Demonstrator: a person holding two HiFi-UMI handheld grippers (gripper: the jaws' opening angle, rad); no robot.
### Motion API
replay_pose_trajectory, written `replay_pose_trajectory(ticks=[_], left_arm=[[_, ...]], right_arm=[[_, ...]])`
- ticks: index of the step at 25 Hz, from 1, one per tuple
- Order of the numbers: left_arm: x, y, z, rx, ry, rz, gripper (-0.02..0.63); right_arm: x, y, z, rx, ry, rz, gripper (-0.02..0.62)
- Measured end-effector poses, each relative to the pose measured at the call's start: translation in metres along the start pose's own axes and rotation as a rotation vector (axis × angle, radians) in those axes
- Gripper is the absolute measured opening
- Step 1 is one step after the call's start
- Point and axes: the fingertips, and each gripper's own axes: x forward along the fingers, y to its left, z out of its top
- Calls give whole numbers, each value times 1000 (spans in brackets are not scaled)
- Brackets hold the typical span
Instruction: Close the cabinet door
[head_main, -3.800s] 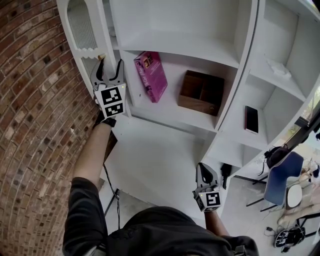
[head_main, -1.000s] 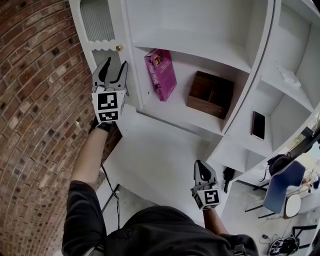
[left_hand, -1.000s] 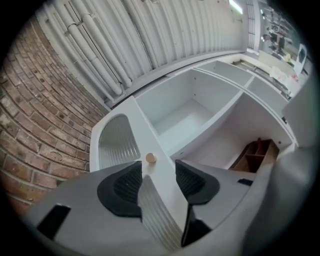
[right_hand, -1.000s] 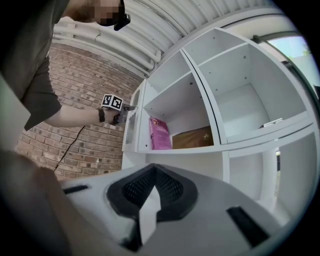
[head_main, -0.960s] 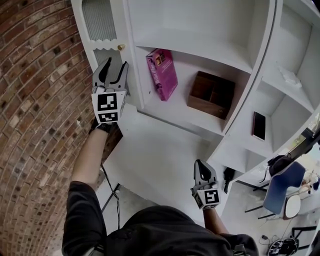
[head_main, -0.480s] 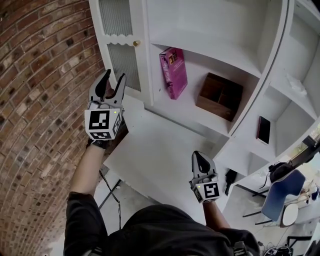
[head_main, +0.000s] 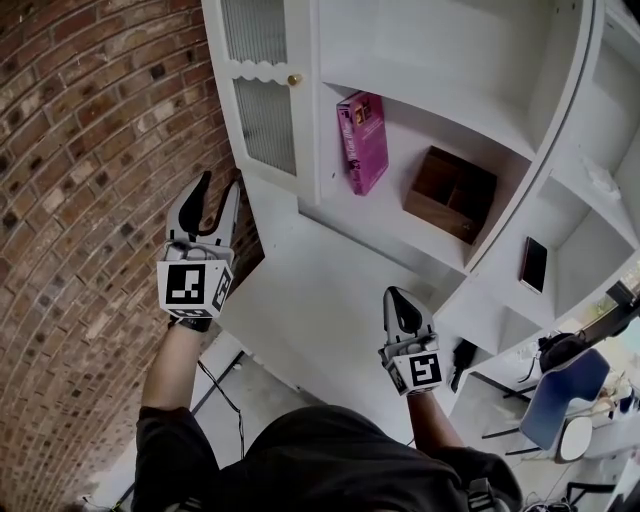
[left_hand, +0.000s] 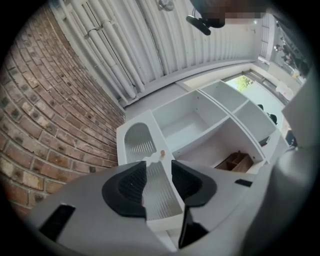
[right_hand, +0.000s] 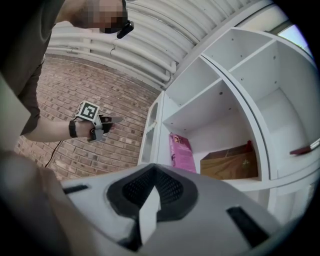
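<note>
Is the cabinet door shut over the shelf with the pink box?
No, in the head view the cabinet door stands swung out at the left, leaving the pink box and the wooden box uncovered.

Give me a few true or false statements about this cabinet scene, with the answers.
The cabinet door is fully shut. False: it stands open.
The pink box stands left of the wooden box on the same shelf. True.
The left hand-held gripper grips the cabinet door. False: it is clear of the door, its jaws closing on nothing.
The right hand-held gripper has its jaws together. True.
</note>
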Motion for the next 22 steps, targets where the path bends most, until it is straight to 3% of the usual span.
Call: replay_pose_trajectory(ticks=[22], left_arm=[[-146, 0, -53, -45, 132, 109, 58]], right_arm=[[21, 32, 29, -3, -6, 35, 2]])
